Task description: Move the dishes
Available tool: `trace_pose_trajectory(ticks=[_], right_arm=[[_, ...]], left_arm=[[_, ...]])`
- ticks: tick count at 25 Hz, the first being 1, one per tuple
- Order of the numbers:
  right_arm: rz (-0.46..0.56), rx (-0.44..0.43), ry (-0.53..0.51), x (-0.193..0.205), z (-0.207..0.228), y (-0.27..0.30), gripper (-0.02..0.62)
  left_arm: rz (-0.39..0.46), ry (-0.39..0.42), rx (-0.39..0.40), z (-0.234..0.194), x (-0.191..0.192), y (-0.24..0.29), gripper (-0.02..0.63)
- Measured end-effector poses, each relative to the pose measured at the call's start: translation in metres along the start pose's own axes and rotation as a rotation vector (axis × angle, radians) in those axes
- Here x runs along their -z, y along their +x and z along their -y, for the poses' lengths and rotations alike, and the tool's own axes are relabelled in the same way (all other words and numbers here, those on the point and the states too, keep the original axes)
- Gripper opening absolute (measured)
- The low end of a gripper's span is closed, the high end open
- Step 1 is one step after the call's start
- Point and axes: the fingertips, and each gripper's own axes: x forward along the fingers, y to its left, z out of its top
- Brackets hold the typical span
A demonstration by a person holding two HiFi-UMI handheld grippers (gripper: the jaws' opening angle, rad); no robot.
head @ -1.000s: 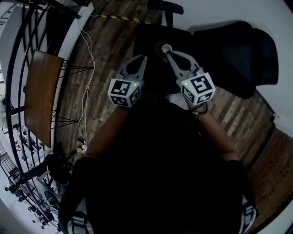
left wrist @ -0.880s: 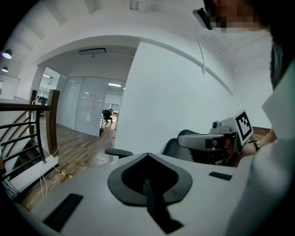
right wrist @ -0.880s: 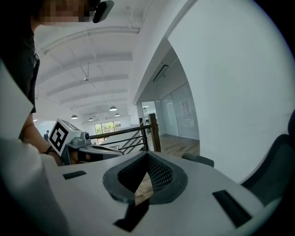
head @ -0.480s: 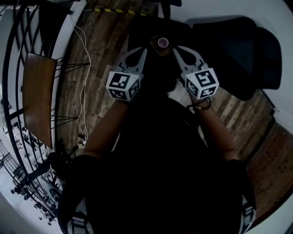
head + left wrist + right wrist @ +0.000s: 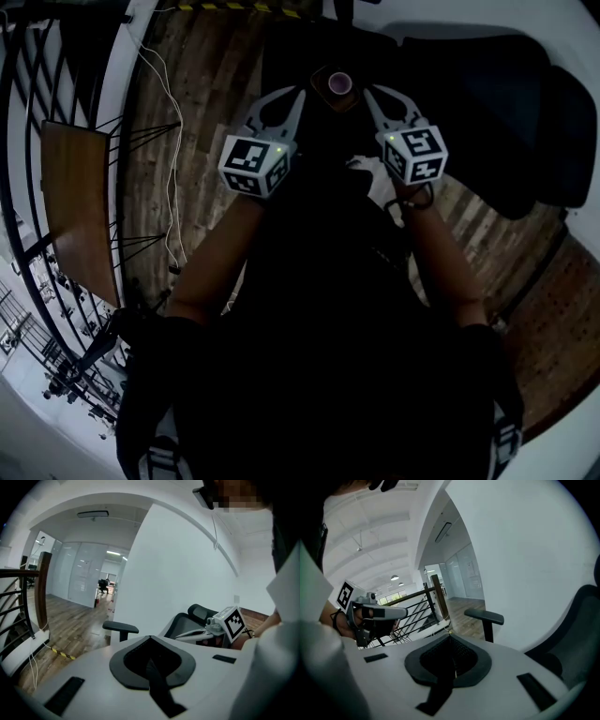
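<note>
- A small round pink-topped thing [image 5: 338, 82] is showing too small and dark to identify.
- The person's dark torso [image 5: 328, 356] is covering much of the wooden floor [image 5: 178, 122].
- The chair back [image 5: 576, 634] is running off the right gripper view's edge.

Wood-plank floor [image 5: 187, 112], curved white wall [image 5: 178, 569], black office chair [image 5: 487, 103], black railing [image 5: 417, 606], glass partitions [image 5: 84, 578], ceiling lights [image 5: 93, 513]
</note>
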Motion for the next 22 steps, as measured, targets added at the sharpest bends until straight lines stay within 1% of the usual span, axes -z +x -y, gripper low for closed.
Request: trace_pose_trajectory(ticks=[3, 7, 9, 11, 15, 18, 22], right_arm=[[-0.059, 0.013, 0.044, 0.031, 0.024, 0.027, 0.005], [-0.134, 0.044, 0.094, 0.073, 0.050, 0.060, 0.010], [-0.179, 0.043, 0.114, 0.094, 0.055, 0.073, 0.036], [-0.229, 0.042, 0.120, 0.111, 0.061, 0.087, 0.060], [-0.310, 0.064, 0.147, 0.146, 0.082, 0.121, 0.061], [-0.372, 0.060, 0.164, 0.172, 0.090, 0.145, 0.061], [-0.437, 0.044, 0.141, 0.213, 0.096, 0.167, 0.064]], left_arm=[[-0.028, -0.003, 0.030, -0.014, 0.018, 0.022, -0.005], [-0.077, -0.005, 0.051, -0.030, 0.041, 0.047, -0.005], [-0.102, -0.002, 0.062, -0.031, 0.051, 0.052, -0.005], [-0.125, -0.001, 0.066, -0.035, 0.058, 0.058, -0.005], [-0.180, -0.005, 0.061, -0.055, 0.083, 0.074, -0.005], [-0.211, -0.009, 0.055, -0.066, 0.095, 0.086, -0.005], [-0.237, -0.005, 0.055, -0.064, 0.116, 0.101, -0.005]])
